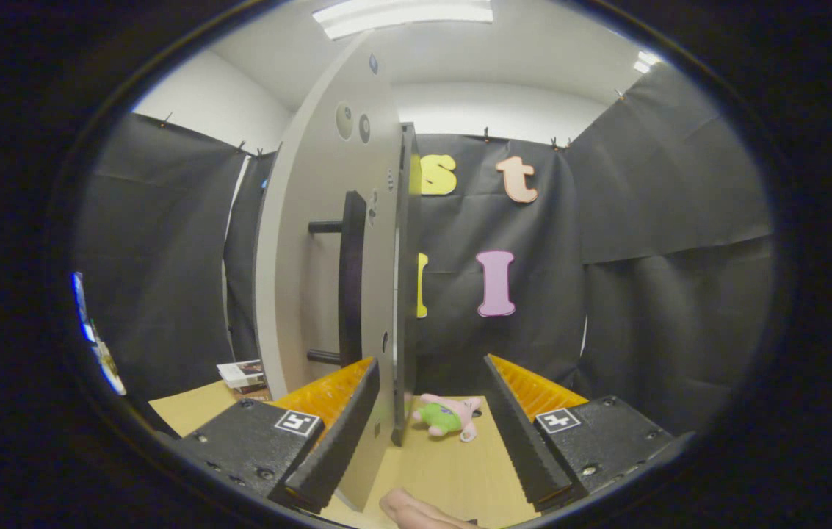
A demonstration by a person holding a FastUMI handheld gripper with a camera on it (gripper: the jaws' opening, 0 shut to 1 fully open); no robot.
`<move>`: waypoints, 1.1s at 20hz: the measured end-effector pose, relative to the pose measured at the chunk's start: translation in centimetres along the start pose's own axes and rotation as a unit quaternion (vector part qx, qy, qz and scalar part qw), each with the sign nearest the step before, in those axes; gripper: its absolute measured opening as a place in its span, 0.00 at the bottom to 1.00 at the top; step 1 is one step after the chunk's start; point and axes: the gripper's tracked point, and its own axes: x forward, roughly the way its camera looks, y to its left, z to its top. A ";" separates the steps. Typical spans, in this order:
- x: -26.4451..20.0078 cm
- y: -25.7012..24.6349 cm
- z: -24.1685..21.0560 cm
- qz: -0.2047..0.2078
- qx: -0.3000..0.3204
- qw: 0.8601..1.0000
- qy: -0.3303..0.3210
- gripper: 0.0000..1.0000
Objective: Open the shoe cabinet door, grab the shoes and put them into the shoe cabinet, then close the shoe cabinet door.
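Fingers of the gripper stand spread wide and pinch nothing, with bare tabletop visible between them. A small part of a hand rests on the table just under the gap, nearest of all to the lens. Just ahead of the left finger stands the shoe cabinet door, a pale panel seen nearly edge-on, with a dark vertical bar handle on its face. Behind the door's edge a darker upright panel, probably the cabinet's side or frame, is partly visible. Whether the door is already swung open or only ajar cannot be told from this angle.

Between the fingers and beyond them, a small pink and green plush toy lies on the table near the foot of the door. A stack of booklets sits beyond the left finger, beside the door.

Risks, as judged: the left finger lies very close to the door's lower edge, so a forward push may knock the panel rather than catch the handle. A sideways sweep may also shove the toy. With the handle off to the left of the gap, closing now would grasp nothing.
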 end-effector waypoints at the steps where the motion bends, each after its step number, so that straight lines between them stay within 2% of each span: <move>1: 0.1 0.7 0.0 0.003 -0.002 1.000 0.002 0.92; 5: -0.7 4.1 -0.2 -0.001 -0.004 1.000 0.009 0.92; 10: -1.1 4.9 0.1 -0.055 -0.015 0.998 0.001 0.92; 15: -0.9 6.2 -0.1 -0.060 0.004 0.998 0.004 0.92; 22: -0.2 11.7 -0.3 -0.075 -0.004 0.997 0.000 0.93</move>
